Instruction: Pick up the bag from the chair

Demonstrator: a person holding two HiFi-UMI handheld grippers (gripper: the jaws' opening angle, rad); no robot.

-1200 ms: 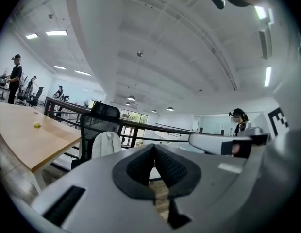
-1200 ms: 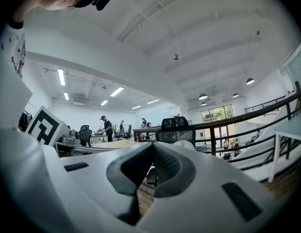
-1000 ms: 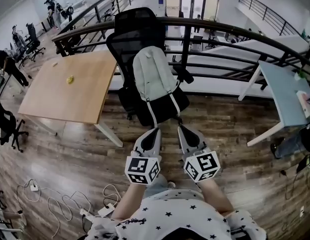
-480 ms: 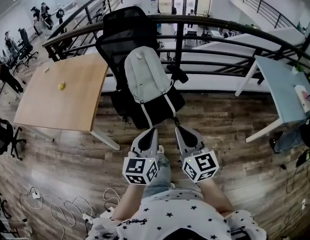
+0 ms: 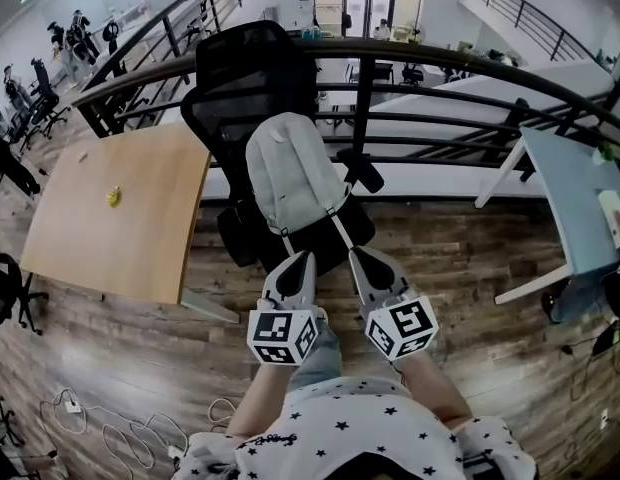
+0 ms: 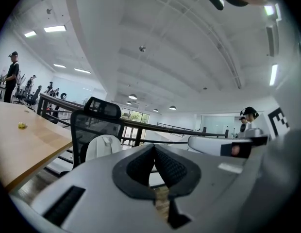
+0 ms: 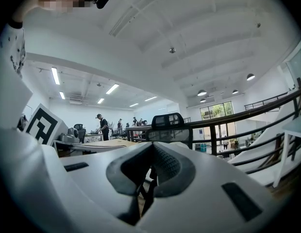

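Note:
A light grey backpack point(image 5: 290, 173) leans upright against the back of a black mesh office chair point(image 5: 240, 68), its straps hanging down over the seat's front edge. My left gripper point(image 5: 303, 259) and right gripper point(image 5: 358, 256) are side by side just short of the seat, pointing at the bag's lower end. Both are shut with nothing between the jaws. In the left gripper view the backpack point(image 6: 103, 145) and the chair point(image 6: 98, 116) rise left of the shut gripper point(image 6: 154, 147). The right gripper view shows the chair's headrest point(image 7: 167, 121) above the gripper point(image 7: 153, 145).
A wooden table point(image 5: 110, 208) stands left of the chair, with a small yellow object point(image 5: 113, 197) on it. A dark railing point(image 5: 440, 58) runs behind the chair. A white table point(image 5: 580, 188) is at the right. Cables point(image 5: 90, 423) lie on the wood floor at lower left.
The chair and bag have drawn nearer in the head view. Both grippers now reach almost to the seat's front edge, still shut and side by side.

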